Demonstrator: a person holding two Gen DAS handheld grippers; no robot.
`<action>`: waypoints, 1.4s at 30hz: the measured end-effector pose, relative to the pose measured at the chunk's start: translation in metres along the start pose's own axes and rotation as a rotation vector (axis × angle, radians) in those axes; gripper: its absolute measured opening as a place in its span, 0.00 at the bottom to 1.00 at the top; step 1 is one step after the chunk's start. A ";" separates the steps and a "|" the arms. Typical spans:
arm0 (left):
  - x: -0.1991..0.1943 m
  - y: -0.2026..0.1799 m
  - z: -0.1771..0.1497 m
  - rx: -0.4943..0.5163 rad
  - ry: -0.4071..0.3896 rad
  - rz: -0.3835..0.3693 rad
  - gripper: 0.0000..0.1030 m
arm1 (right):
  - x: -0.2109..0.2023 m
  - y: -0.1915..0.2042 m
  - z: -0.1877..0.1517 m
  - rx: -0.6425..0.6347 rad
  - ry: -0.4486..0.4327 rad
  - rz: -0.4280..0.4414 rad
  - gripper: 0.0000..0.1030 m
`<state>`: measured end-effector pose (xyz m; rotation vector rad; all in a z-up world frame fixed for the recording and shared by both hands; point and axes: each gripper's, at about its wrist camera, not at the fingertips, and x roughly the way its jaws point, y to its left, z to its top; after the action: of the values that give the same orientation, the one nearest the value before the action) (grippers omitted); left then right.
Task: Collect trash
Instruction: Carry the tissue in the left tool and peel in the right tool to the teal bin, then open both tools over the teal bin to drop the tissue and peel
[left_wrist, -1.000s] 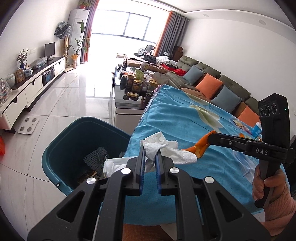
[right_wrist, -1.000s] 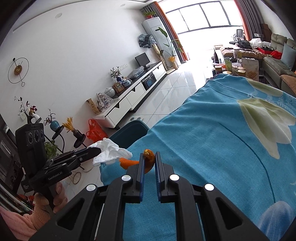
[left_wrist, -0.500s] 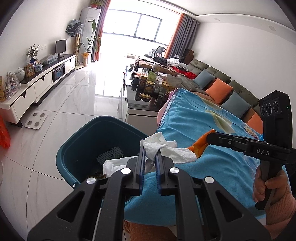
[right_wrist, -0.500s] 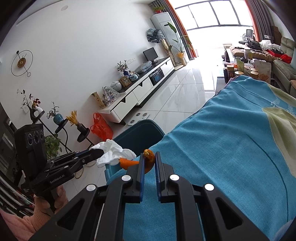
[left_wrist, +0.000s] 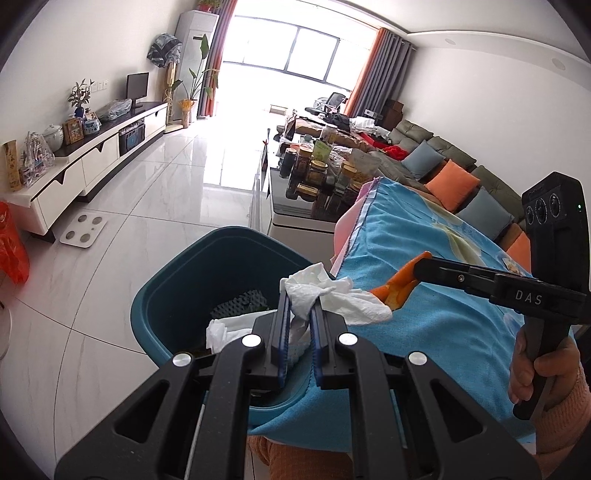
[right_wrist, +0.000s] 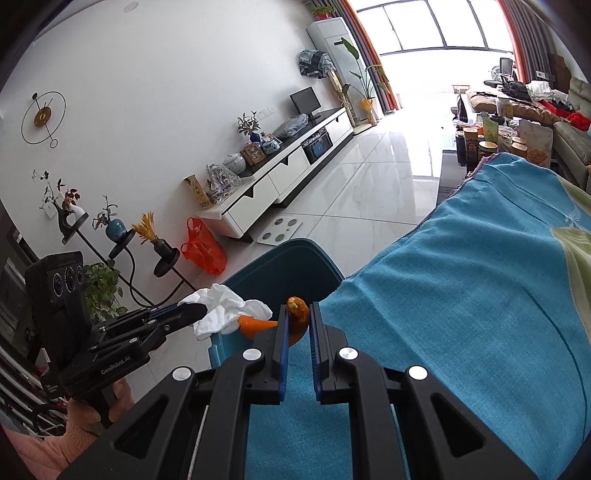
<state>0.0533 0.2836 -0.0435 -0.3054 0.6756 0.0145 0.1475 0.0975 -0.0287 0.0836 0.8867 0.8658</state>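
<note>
the teal bin (left_wrist: 173, 295) stands on the tiled floor beside the table under the blue cloth (left_wrist: 436, 332), and much of it is hidden: the cloth edge and the left gripper (left_wrist: 298, 314) cover its near right side, so only part of its rim and dark inside show, with a netted scrap and some white paper low within, hard to make out. in the right wrist view only a wedge of the bin shows past the cloth (right_wrist: 461, 314). the left gripper is clamped on a crumpled white tissue (left_wrist: 325, 295), which bulges up and spills to the right of the blue pads, held over the bin's near edge. the right gripper (right_wrist: 297, 321) is closed on a piece of orange peel (right_wrist: 299, 317), a curved strip whose long axis runs roughly upright between the pads, its tip pointing up, with another lobe jutting left toward the tissue (right_wrist: 225, 310); it hangs over the cloth's corner, just beside the bin. behind stand a low white tv cabinet (left_wrist: 85, 162), a crowded coffee table of jars (left_wrist: 317, 173), a sofa with cushions (left_wrist: 450, 181), an orange plastic bag (right_wrist: 201, 251) and a white floor scale (left_wrist: 83, 230).
</note>
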 end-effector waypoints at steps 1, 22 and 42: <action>0.000 0.003 0.000 -0.004 0.002 0.005 0.10 | 0.003 0.002 0.001 -0.001 0.003 0.000 0.09; 0.055 0.036 -0.006 -0.068 0.084 0.103 0.11 | 0.073 0.019 0.016 -0.043 0.116 -0.060 0.09; 0.093 0.045 -0.018 -0.124 0.141 0.089 0.31 | 0.058 0.015 0.011 -0.030 0.135 -0.030 0.18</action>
<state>0.1099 0.3132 -0.1258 -0.3981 0.8298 0.1208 0.1650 0.1506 -0.0531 -0.0151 0.9984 0.8637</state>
